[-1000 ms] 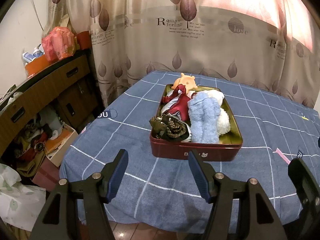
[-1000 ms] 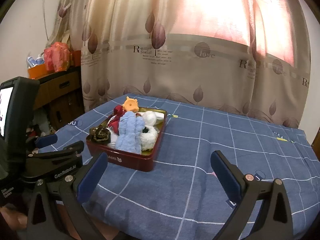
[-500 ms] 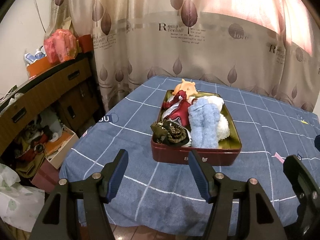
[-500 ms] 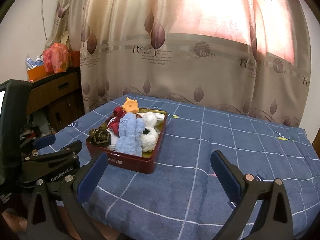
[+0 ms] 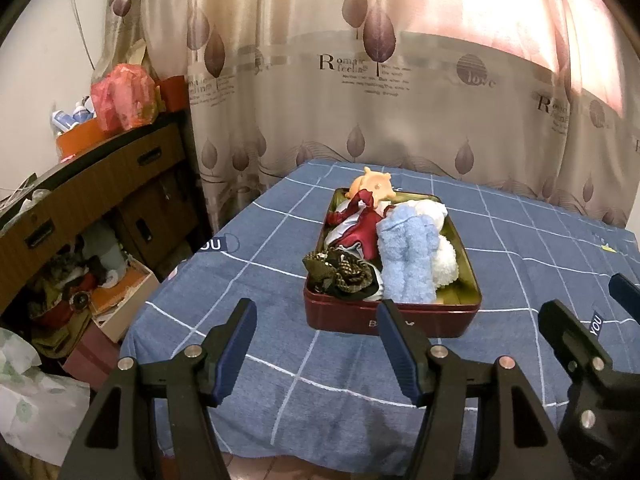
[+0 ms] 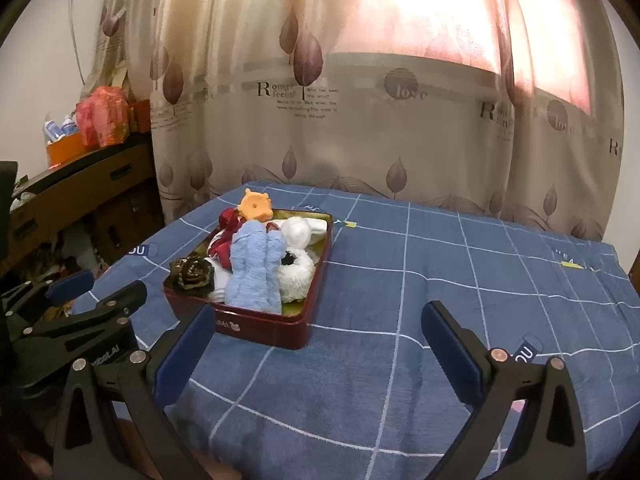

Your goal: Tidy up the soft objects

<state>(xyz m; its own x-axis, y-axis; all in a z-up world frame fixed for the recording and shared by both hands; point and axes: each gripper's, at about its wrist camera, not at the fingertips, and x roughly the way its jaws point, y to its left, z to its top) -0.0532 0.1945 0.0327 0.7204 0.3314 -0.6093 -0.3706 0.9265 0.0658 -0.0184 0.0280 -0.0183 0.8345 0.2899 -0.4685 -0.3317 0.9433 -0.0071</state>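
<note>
- The left gripper [image 5: 316,344], black with blue pads, is sitting in the lower centre of the left wrist view with its jaws spread wide and nothing between them.
- The right gripper [image 6: 320,348], of the same build, is filling the bottom of the right wrist view, also gaping and holding nothing; part of it is showing at the lower right edge of the left wrist view.
- A dark red rectangular metal tin [image 5: 390,322] is resting on the blue checked tablecloth [image 5: 256,280] just above the left gripper's pads, in the centre of that frame.
- In the right wrist view the tin [image 6: 260,326] is lying left of centre, above the left pad.
- Inside the tin, a light blue fluffy towel [image 5: 406,260] is lying lengthwise, touching a white fluffy cloth [image 5: 446,260] on its right.
- A dark red fabric piece [image 5: 362,224] is lying left of the towel, with an olive and black patterned fabric bundle [image 5: 340,274] at the near left corner.
- An orange round toy [image 5: 372,186] is poking up at the tin's far end.
- A beige leaf-print curtain [image 5: 360,80] is hanging across the upper frame.
- A brown wooden cabinet [image 5: 100,184] is standing at the left.
</note>
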